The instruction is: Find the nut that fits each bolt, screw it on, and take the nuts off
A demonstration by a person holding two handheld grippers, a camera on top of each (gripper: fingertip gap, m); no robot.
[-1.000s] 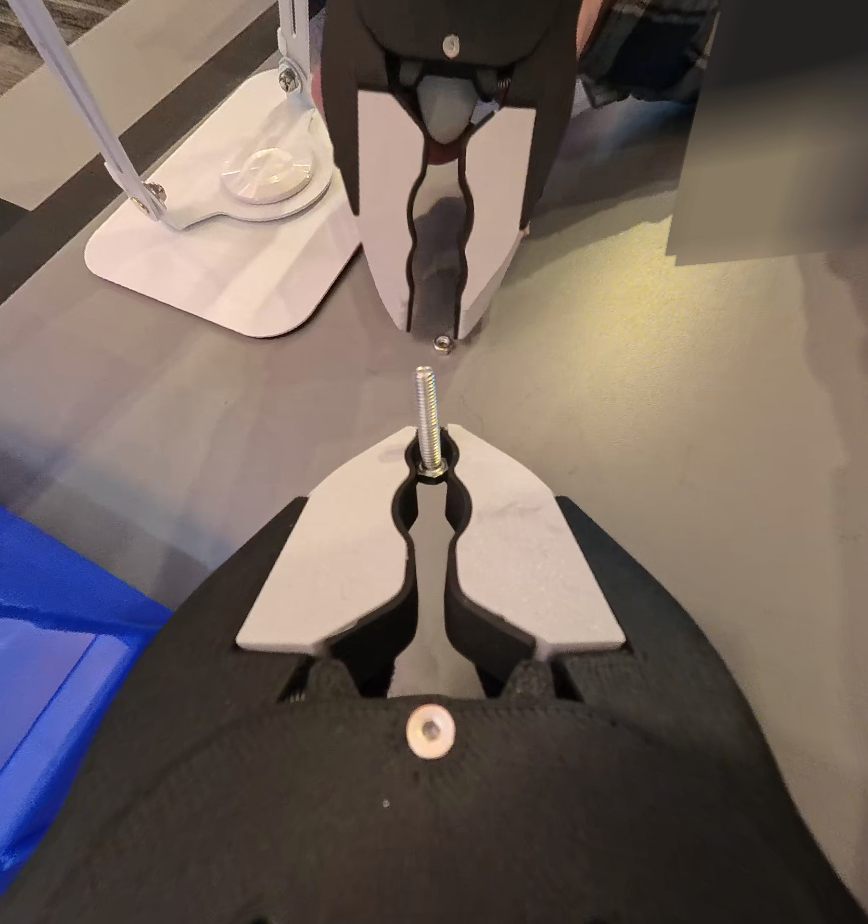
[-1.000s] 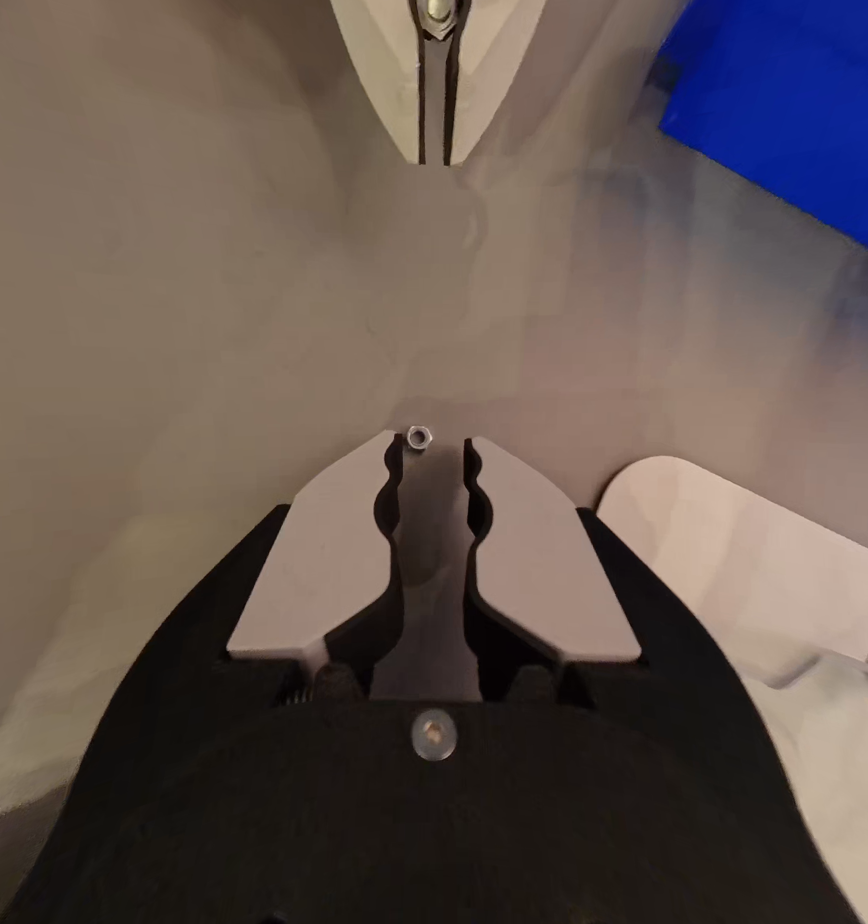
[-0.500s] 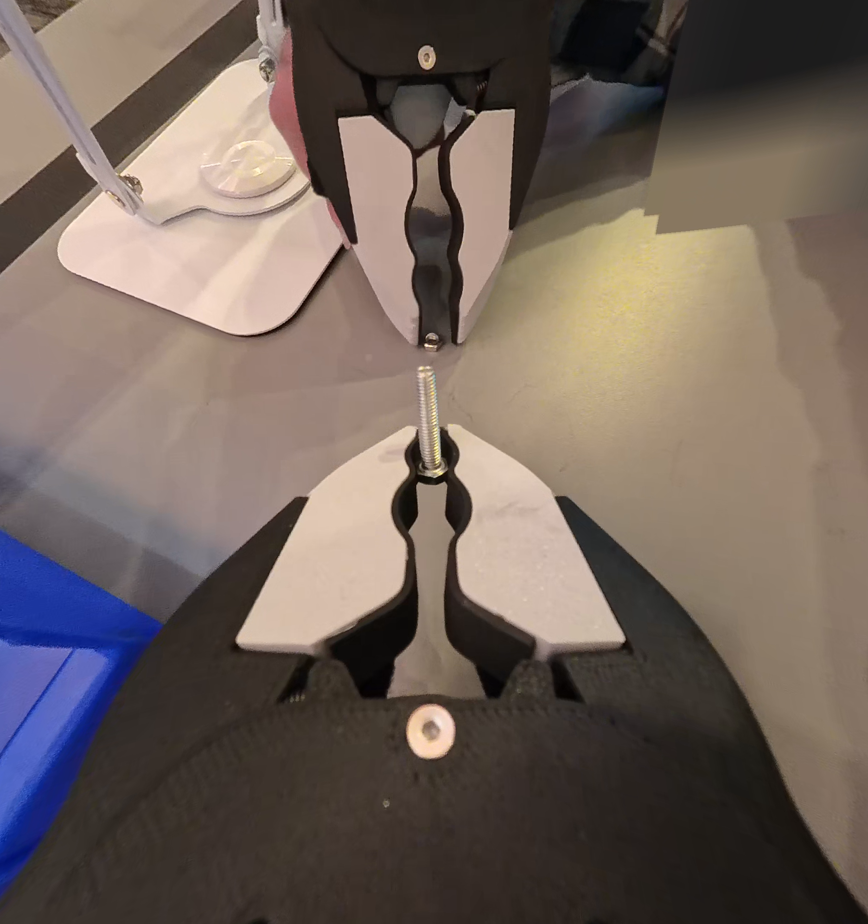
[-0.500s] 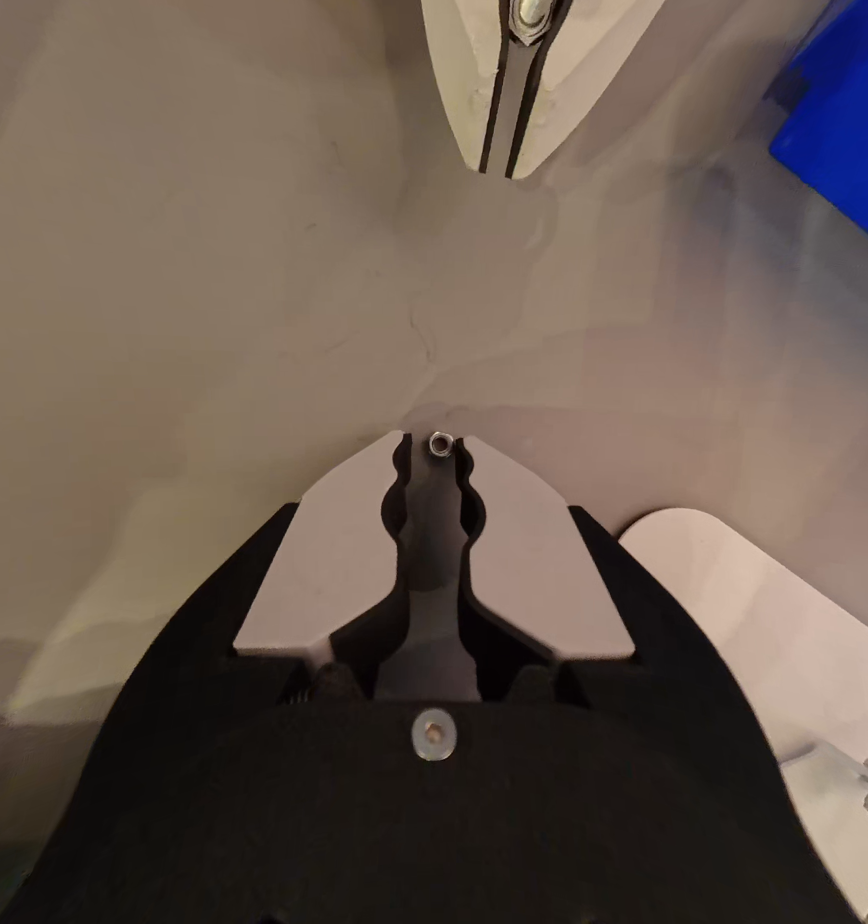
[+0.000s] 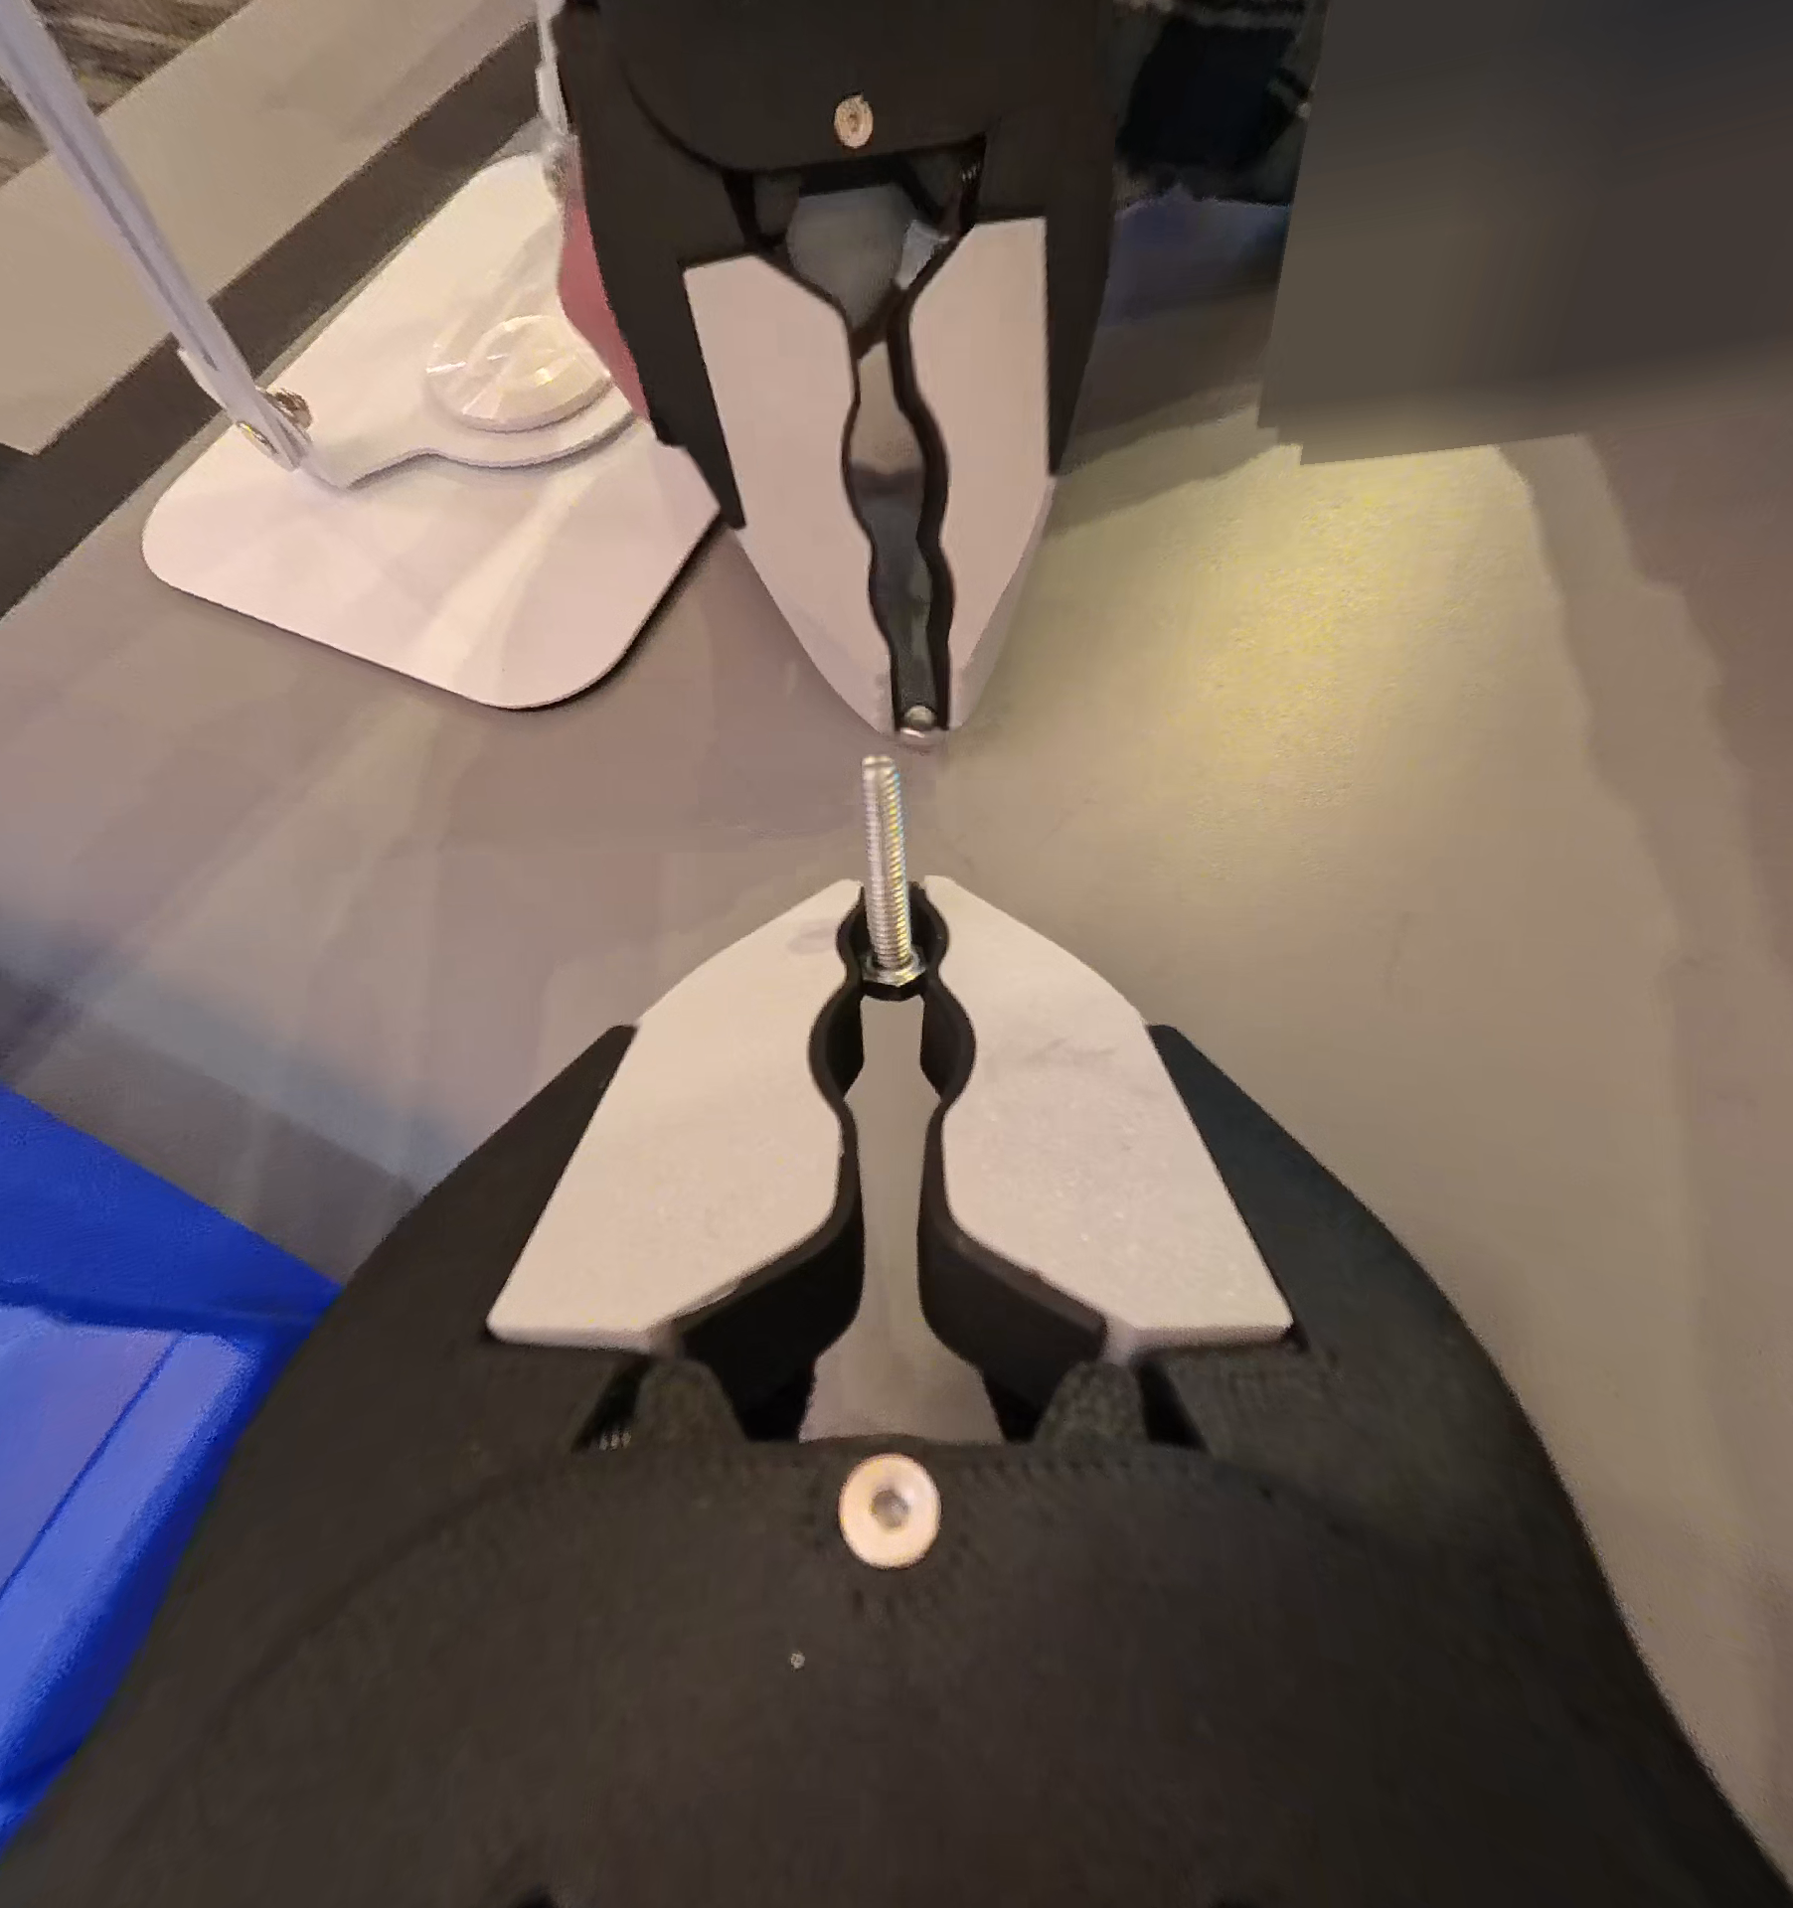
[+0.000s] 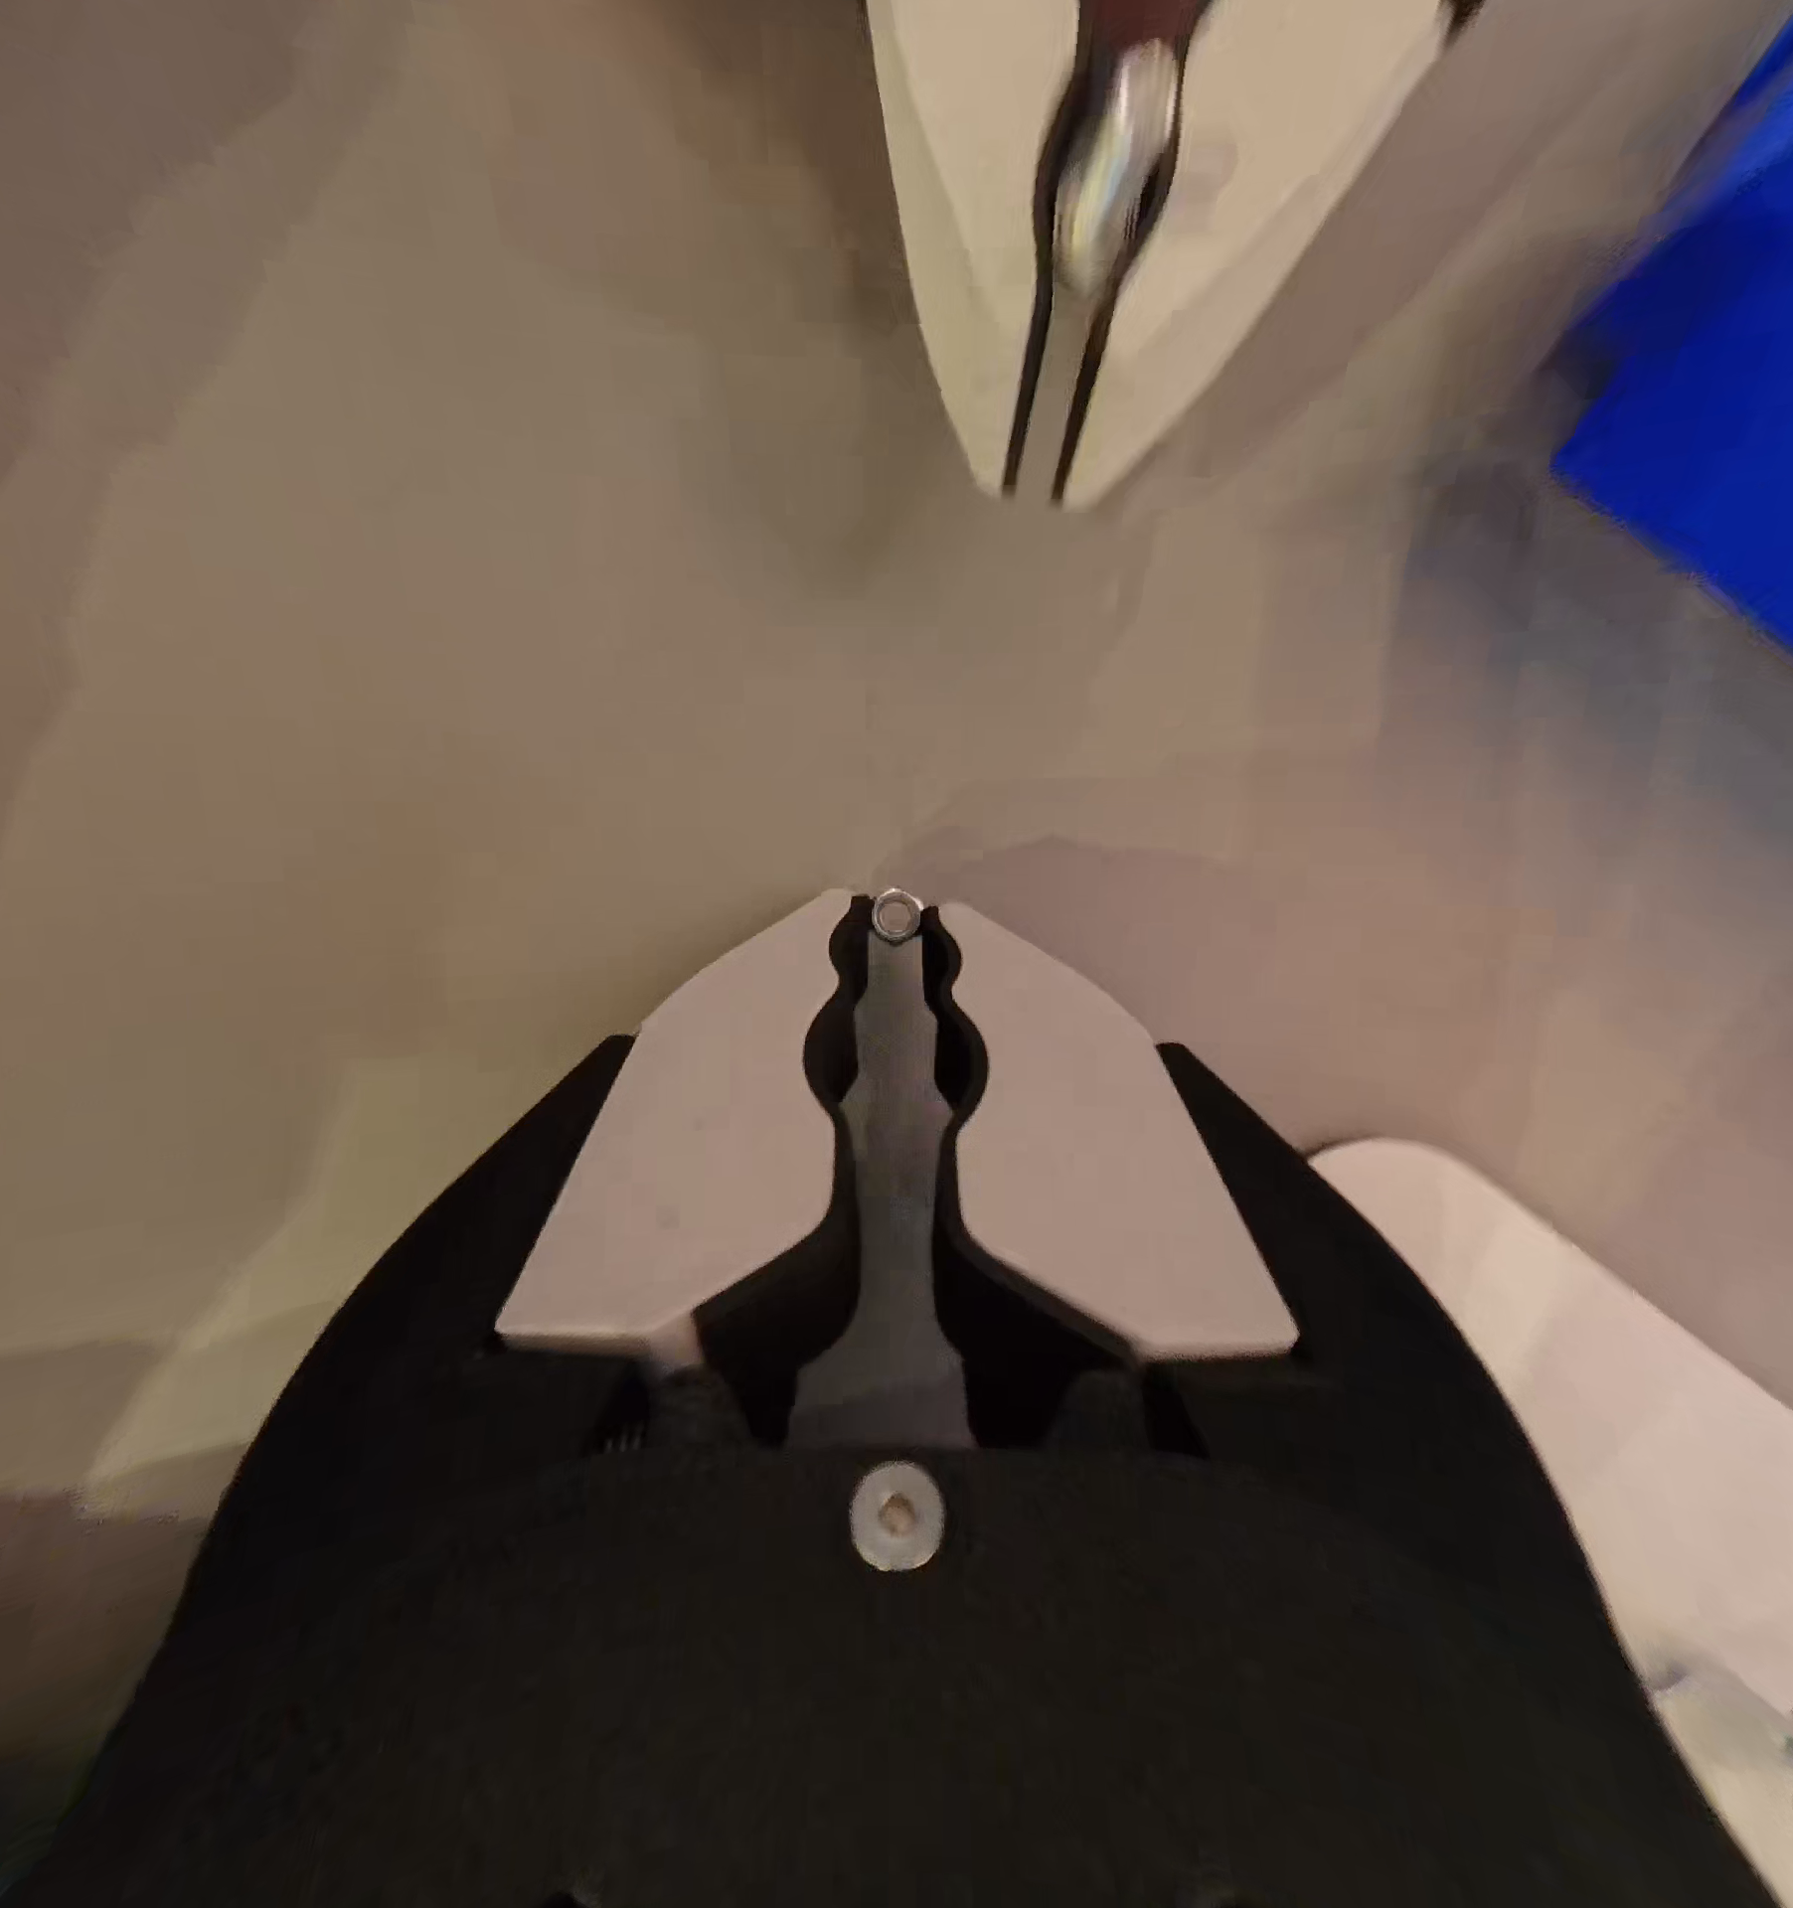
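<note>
A: Left gripper [image 5: 887, 934] has its jaws nearly together, clamped on a silver machine bolt [image 5: 884, 847]. The head sits in the notch between the pads and the threaded shank points straight out over the grey worktop [image 5: 1388, 929].

B: And right opposite, the right gripper [image 6: 898, 914] is pinched down narrow on a small silver hex nut [image 6: 894, 915] at the very tips. The bore faces the lens; both pads look to be touching it, though it's tiny in this view.

A: Nut and bolt tip are close but apart, out in the middle of the worktop. The white stand base [image 5: 407, 578] is off toward the far left edge, the blue bin [image 5: 77, 1394] at the near left corner.

B: Risks?

A: As I read it, the grip on the nut is shallow, so a nudge against the bolt end could flick it out onto the worktop.

B: The bolt tip also sits slightly to one side of the nut. If the axes aren't lined up, I'd expect cross-threading or a jam.

A: And if it's the wrong size, it simply won't start.
</note>
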